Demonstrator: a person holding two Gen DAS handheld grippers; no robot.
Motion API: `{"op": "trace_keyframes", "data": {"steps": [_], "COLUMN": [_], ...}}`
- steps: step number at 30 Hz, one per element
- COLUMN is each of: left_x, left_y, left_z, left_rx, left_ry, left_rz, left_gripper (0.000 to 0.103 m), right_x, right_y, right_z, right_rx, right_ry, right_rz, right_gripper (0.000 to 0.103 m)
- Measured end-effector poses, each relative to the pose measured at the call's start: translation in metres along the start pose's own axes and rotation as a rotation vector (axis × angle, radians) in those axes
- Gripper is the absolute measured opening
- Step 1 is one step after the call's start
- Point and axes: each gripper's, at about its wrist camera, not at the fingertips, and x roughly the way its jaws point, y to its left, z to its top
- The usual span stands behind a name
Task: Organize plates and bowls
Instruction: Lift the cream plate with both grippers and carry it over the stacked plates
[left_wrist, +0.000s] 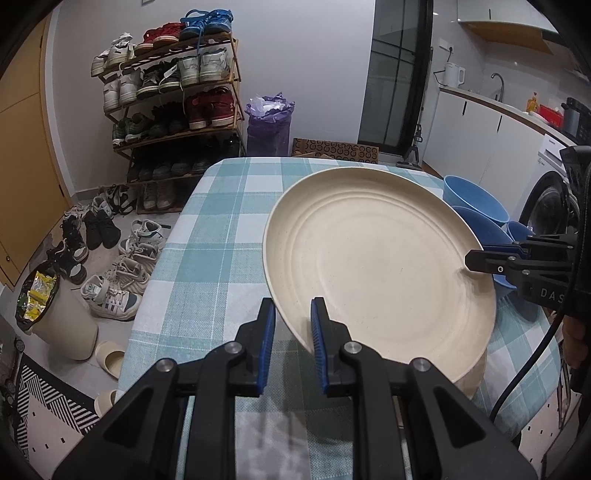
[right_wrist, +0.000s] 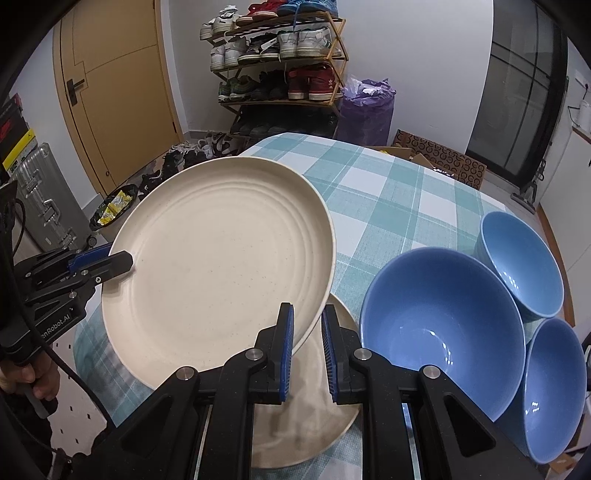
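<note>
1. My left gripper (left_wrist: 293, 345) is pinched down on the near rim of the cream plate (left_wrist: 376, 258); its blue pads sit one on each side of the edge.
2. My right gripper (right_wrist: 308, 352) clamps the same plate (right_wrist: 221, 266) at the opposite rim, jaws nearly closed on the thin edge. From the left camera I see it biting in from the right side (left_wrist: 476, 262).
3. The plate hangs tilted between both grippers, lifted off the table.
4. Under it a second cream plate (right_wrist: 314, 413) lies flat on the checked tablecloth (right_wrist: 388, 192), partly covered by the raised one.
5. Just right of the plates stand three blue bowls: a large one (right_wrist: 439, 317) nearest the plates, one behind it (right_wrist: 521, 262), one at the right edge (right_wrist: 554, 387). They sit close together, the large one overlapping both others in my view.
6. Beyond the table I see a shoe rack (left_wrist: 173, 92) against the wall and a purple bag (left_wrist: 269, 125) beside it.
</note>
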Motion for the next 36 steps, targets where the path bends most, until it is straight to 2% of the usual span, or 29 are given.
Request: {"op": "trace_keyframes", "data": {"steps": [25,36], "left_x": [0.009,0.02], "left_y": [-0.022,-0.027], "left_z": [-0.03,-0.037], "left_rx": [0.043,0.054], "left_ry": [0.057,0.081], "left_rz": [-0.028,-0.021], "left_gripper": [0.017,0.017], "right_x": [-0.001,0.006], "right_y": [-0.007,-0.008], "right_z": [-0.055,-0.066], "right_rx": [0.07,0.076], "right_ry": [0.025,0.045], "right_rz": [-0.011,-0.017], "right_gripper": [0.015,0.015]}}
